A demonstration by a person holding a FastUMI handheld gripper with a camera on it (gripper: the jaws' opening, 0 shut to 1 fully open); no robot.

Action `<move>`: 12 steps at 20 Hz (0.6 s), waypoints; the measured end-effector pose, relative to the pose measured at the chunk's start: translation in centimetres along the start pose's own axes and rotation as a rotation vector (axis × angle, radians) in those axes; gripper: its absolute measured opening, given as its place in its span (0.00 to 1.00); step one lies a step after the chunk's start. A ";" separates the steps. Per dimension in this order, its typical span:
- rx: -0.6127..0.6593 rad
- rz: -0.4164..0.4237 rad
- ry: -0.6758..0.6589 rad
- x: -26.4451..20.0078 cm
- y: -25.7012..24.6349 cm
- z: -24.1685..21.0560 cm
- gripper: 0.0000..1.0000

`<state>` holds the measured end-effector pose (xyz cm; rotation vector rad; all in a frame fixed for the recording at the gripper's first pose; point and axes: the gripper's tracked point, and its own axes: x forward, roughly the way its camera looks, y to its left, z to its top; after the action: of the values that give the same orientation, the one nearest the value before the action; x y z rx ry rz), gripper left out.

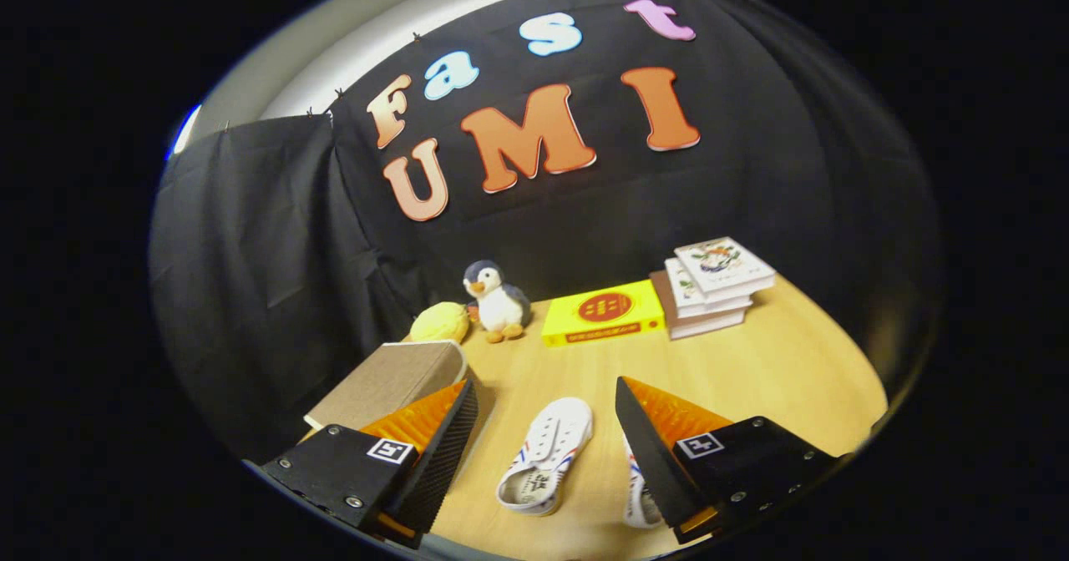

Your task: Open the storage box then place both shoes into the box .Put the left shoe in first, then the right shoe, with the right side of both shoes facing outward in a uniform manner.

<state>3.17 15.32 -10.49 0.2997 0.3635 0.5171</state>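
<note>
My gripper (547,402) is open, held above the wooden table (777,369) with nothing between its fingers. Below the gap lies a small white shoe (547,457) with red and blue stripes, toe pointing away from me. A second white shoe (639,498) lies to its right, mostly hidden behind the right finger (647,448). The storage box (392,381), brown with a pale rim, stands with its lid down just beyond the left finger (447,444), which covers its near corner.
At the back of the table stand a yellow round plush (440,321), a penguin plush (499,300), a flat yellow box (603,312) and a stack of books (714,285). Black cloth walls close the booth behind and to the left.
</note>
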 end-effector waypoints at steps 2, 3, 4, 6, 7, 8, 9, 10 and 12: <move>0.085 0.086 0.063 1.3 1.7 -1.8 0.99; 0.134 0.134 0.102 2.0 2.7 -2.9 0.99; 0.193 0.187 0.148 2.3 3.8 -4.0 0.98; 0.315 0.273 0.213 3.2 5.6 -5.3 0.99; 0.358 0.299 0.237 3.8 6.1 -5.8 0.98; 0.384 0.321 0.260 4.3 6.7 -6.5 0.98; 0.406 0.349 0.284 4.9 7.4 -7.0 0.98; 0.435 0.384 0.316 5.2 8.3 -7.6 0.98; 0.500 0.454 0.376 6.1 10.2 -8.4 0.98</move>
<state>0.33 28.51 -15.85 0.7835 0.8019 0.9333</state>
